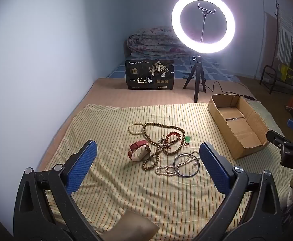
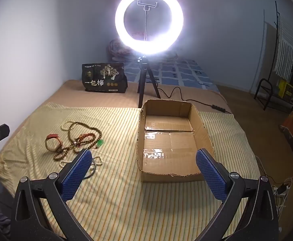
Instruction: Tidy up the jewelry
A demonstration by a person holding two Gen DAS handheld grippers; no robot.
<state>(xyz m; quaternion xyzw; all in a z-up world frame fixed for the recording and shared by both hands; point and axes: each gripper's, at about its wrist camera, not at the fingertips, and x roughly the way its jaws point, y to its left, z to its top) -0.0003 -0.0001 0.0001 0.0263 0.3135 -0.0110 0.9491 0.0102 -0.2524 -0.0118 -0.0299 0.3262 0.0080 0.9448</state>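
A tangle of jewelry lies on the striped cloth (image 1: pixel 126 196): a red-strapped watch (image 1: pixel 139 150), a long brown bead necklace (image 1: pixel 162 140), a white bead bracelet (image 1: pixel 135 129), a pearl string (image 1: pixel 169 168), a dark bangle (image 1: pixel 186 165) and a green pendant (image 1: pixel 187 139). My left gripper (image 1: pixel 147 147) hovers just short of the pile, open and holding nothing. To the right stands an empty cardboard box (image 2: pixel 203 126). My right gripper (image 2: pixel 144 152) is open over the box's near end, with nothing in it. The watch (image 2: pixel 53 140) and beads (image 2: pixel 84 138) lie to its left.
A lit ring light on a small tripod (image 1: pixel 202 24) stands behind the cloth, its cable running past the box. A black printed bag (image 1: pixel 150 75) and a folded quilt (image 1: pixel 152 42) are farther back. A wall runs along the left; a clothes rack (image 1: pixel 283 60) stands at the right.
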